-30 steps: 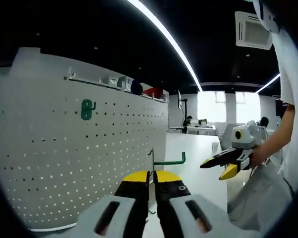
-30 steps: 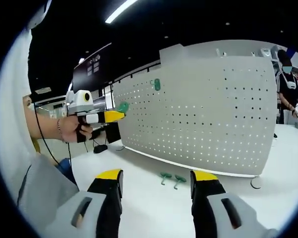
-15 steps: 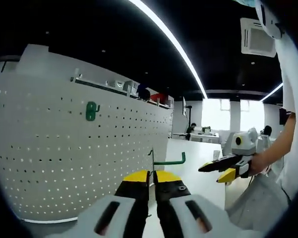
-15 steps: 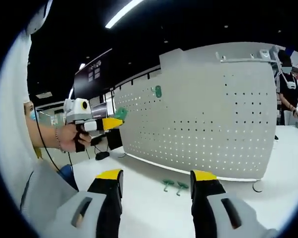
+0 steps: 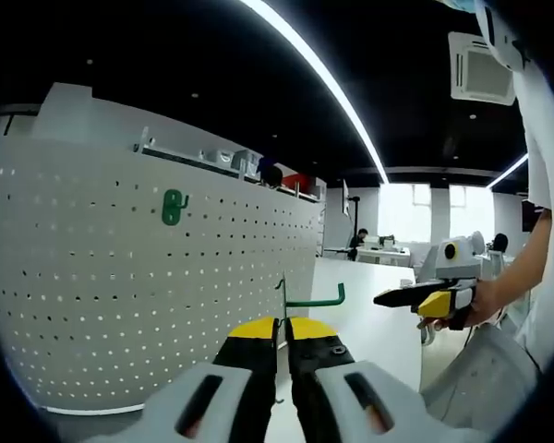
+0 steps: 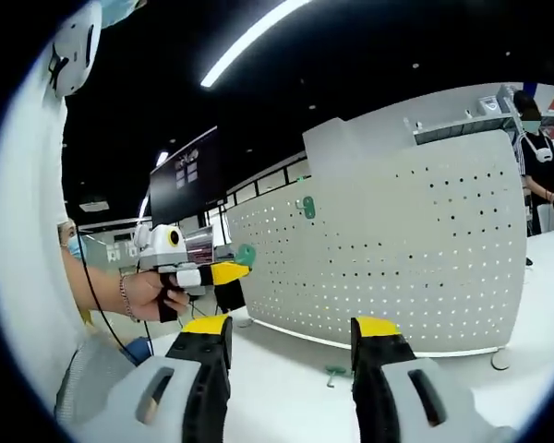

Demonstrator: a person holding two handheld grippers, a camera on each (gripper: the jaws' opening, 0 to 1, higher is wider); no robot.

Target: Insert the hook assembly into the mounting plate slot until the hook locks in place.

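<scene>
Hook assembly, green, sits clamped between the closed jaws of the left gripper, its bent wire arm jutting past the yellow tips toward the pegboard mounting plate. In the right gripper view the same hook shows as a green knob at the nose of the left gripper, short of the plate's near end and not yet touching it.

Over the last second the plate has grown larger in the left gripper view, which suggests that hand has been carried closer to it. My judgement is that the approach is under way and the insertion itself not begun: the hook must yet be lined up with a row of holes and pushed in until it locks.

The right gripper has its jaws wide apart and holds nothing. It has tilted upward, so the white table in front of the plate takes less of its view, and one spare green hook lies there near the plate's foot. From the left, the right gripper is held level in a hand well off from the plate.

Higher on the plate, a green hook already hangs in its holes. Beyond the plate's far end, a person stands at another bench.
</scene>
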